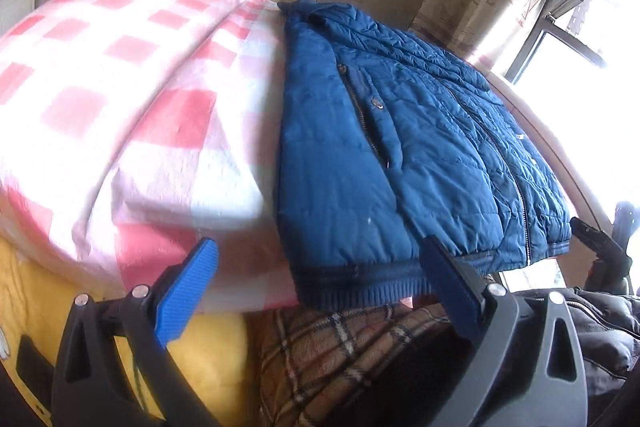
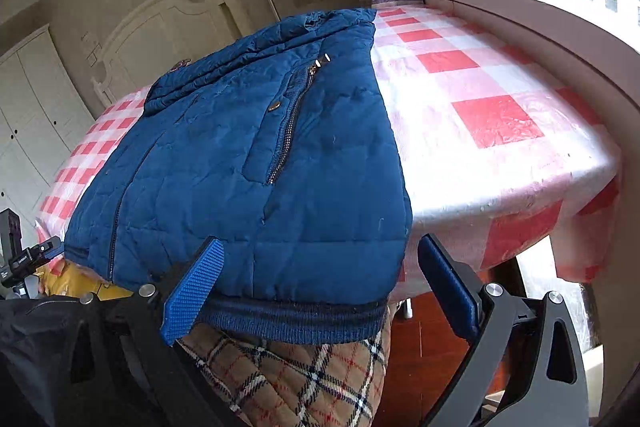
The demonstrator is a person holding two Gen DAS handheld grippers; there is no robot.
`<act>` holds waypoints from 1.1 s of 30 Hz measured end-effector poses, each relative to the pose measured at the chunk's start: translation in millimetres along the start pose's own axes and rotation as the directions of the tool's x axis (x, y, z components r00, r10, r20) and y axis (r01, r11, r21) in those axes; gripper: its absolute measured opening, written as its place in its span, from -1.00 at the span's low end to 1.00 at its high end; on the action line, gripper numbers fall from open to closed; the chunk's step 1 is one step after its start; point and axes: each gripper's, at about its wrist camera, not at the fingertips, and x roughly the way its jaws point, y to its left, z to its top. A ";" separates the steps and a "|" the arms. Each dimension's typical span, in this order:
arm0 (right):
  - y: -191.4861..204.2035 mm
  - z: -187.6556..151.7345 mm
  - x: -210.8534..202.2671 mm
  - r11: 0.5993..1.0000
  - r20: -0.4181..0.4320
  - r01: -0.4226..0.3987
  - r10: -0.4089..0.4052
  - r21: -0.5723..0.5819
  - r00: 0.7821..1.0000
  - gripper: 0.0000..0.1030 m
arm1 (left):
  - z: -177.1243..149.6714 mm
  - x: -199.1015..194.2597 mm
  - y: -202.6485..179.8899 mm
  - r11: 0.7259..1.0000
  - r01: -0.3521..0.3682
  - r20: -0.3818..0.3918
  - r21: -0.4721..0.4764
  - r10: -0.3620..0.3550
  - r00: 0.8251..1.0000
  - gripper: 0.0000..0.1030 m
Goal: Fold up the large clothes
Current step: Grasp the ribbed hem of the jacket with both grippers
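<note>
A blue jacket (image 1: 400,155) is laid on the checked counter (image 1: 132,99), its ribbed hem overhanging, while both left gripper (image 1: 316,291) and right gripper (image 2: 320,291) jaws are held wide open, empty.

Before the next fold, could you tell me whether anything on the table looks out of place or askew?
The blue jacket sits skewed on the checked tablecloth, and its ribbed hem hangs over the near edge. Both grippers, left and right, are open.

Left gripper (image 1: 316,267) sits low in its frame, jaws spread wide, gripping nothing. Right gripper (image 2: 320,267) likewise, jaws wide apart.
</note>
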 end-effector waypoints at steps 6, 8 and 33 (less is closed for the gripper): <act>-21.7 -17.5 20.0 0.973 0.044 -0.202 0.198 0.115 0.979 0.71 | -3.7 23.6 12.5 0.974 0.190 -0.007 -0.124 -0.192 0.981 0.65; -25.9 -19.8 23.5 0.958 0.070 -0.255 0.247 0.135 0.966 0.54 | -4.4 26.6 9.8 0.968 0.221 -0.004 -0.121 -0.223 0.975 0.45; -12.2 -2.6 -11.3 0.953 0.144 -0.303 0.299 0.007 0.944 0.24 | 27.8 20.1 -8.0 0.965 0.252 0.070 -0.066 -0.247 0.966 0.46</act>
